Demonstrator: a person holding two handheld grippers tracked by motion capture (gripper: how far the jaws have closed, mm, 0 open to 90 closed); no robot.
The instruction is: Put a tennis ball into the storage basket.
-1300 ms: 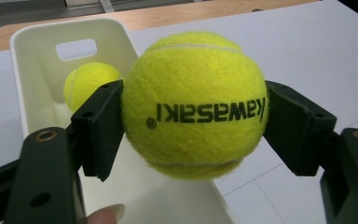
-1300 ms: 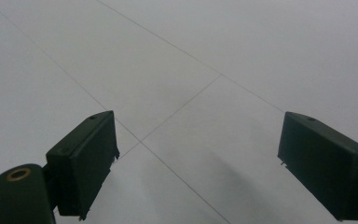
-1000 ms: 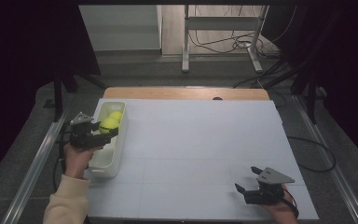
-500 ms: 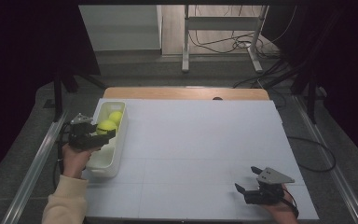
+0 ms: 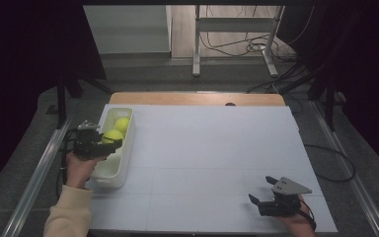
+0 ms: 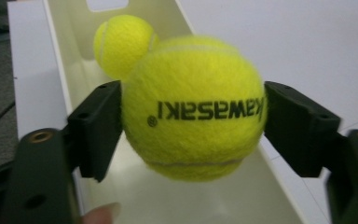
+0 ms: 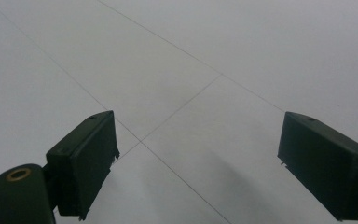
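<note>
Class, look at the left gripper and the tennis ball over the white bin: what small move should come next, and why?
Probably draw the left gripper up and away. Its jaws have just been opening, and the tennis ball sits between them over the white bin, where a second ball already lies, so the drop looks done.

Fuzzy yellow felt tennis ball point(image 6: 193, 107) between matt black plastic jaws. Beneath it, smooth, glossy white plastic bin point(image 6: 65, 79). Matt white tabletop point(image 7: 177, 70).

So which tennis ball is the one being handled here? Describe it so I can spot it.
Look at the white bin on the table's left edge. Two yellow tennis balls are there; the handled ball sits between the jaws of the left hand-held gripper, showing black "Kawasaki" lettering upside down, nearer the person than the other ball.
</note>
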